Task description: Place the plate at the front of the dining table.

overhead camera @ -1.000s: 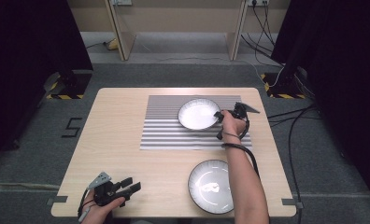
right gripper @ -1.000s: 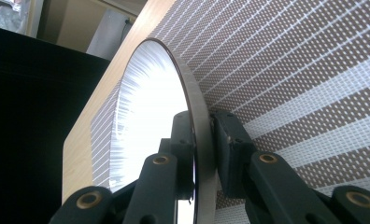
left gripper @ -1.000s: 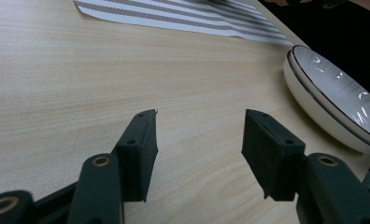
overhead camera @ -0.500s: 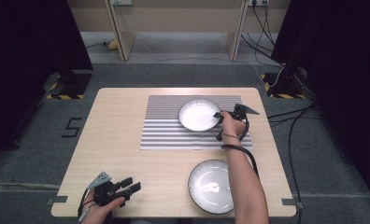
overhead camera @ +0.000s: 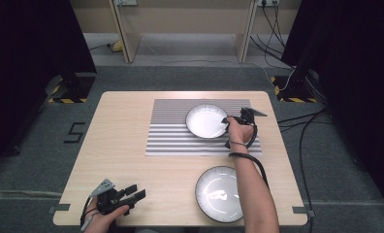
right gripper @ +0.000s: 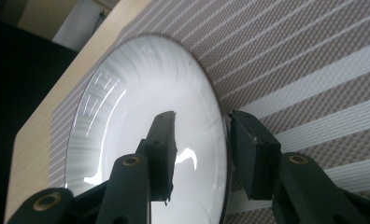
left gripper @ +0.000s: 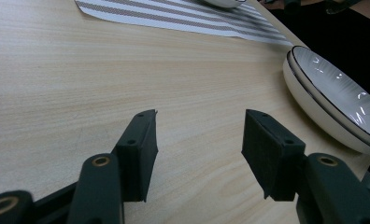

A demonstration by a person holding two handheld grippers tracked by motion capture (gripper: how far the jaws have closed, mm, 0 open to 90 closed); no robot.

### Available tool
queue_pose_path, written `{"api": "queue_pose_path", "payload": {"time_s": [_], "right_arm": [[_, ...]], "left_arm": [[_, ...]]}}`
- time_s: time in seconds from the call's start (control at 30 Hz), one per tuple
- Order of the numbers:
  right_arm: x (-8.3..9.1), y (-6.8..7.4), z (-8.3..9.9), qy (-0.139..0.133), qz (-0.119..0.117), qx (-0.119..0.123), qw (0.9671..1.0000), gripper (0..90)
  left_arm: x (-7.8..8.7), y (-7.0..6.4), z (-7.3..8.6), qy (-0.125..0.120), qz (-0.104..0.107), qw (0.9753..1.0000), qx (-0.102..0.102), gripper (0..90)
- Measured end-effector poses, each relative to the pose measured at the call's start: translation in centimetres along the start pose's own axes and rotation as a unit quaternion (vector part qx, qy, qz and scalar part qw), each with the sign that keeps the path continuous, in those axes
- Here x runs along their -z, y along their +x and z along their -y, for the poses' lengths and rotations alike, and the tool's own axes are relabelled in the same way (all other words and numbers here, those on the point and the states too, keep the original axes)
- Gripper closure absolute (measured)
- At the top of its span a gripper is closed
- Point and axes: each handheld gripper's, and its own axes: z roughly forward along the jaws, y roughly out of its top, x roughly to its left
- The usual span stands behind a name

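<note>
Right of frame center, your right gripper (overhead camera: pixel 227 127) straddles the far plate's (overhead camera: pixel 205 121) right rim on the striped mat (overhead camera: pixel 170 138), jaws parted, one each side; left gripper (overhead camera: pixel 132 192) idle, jaws wide.

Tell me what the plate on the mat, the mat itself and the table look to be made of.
Plate: probably glazed ceramic, given its glossy white surface with bright reflections and dark rim line. Mat: seemingly woven fabric or vinyl, with a fine weave texture in grey and white stripes. Table: light wood or wood-look laminate, showing matte grain.
</note>
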Motion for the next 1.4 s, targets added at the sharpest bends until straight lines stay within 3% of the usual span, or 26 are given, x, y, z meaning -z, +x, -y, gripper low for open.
{"api": "queue_pose_path", "payload": {"time_s": [0.2, 0.4, 1.0, 1.4], "right_arm": [[1.6, -0.2, -1.1, -0.021, 0.002, 0.006, 0.9998, 59.3], [2.6, -0.9, -1.3, -0.02, -0.008, -0.002, 0.9998, 58.7], [5.9, -1.9, -0.2, -0.016, -0.034, 0.01, 0.9992, 57.0], [6.8, -3.2, 1.2, -0.011, -0.042, 0.012, 0.999, 56.8]], "left_arm": [[-0.1, -0.1, 0.0, 0.001, 0.002, 1.0, -0.002, 44.8], [-0.2, -0.1, 0.0, 0.003, 0.002, 1.0, -0.001, 44.8], [-0.3, -0.2, 0.1, 0.005, 0.0, 1.0, -0.003, 44.7], [-0.4, -0.2, 0.1, 0.007, -0.001, 1.0, -0.003, 44.7]]}}
